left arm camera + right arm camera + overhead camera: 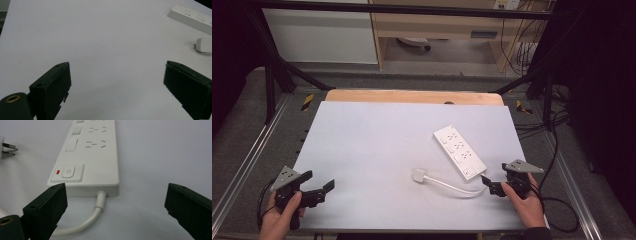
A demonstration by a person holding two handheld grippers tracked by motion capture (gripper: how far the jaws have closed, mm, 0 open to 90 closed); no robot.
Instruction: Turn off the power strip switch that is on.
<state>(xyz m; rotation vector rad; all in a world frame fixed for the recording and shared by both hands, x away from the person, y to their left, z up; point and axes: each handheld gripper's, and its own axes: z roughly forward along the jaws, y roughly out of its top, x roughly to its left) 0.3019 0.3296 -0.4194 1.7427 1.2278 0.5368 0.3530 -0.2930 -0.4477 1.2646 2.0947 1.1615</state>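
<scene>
Right gripper (490, 186) at lower right, jaws wide, lined up on power strip (459, 151) cable end for grasping; left gripper (317, 189) wide, idle at lower left.

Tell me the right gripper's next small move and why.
Probably ease the right gripper forward and close on the power strip at its cable end: the jaws stand open just short of that end, holding nothing, and the cable runs out between them.
</scene>
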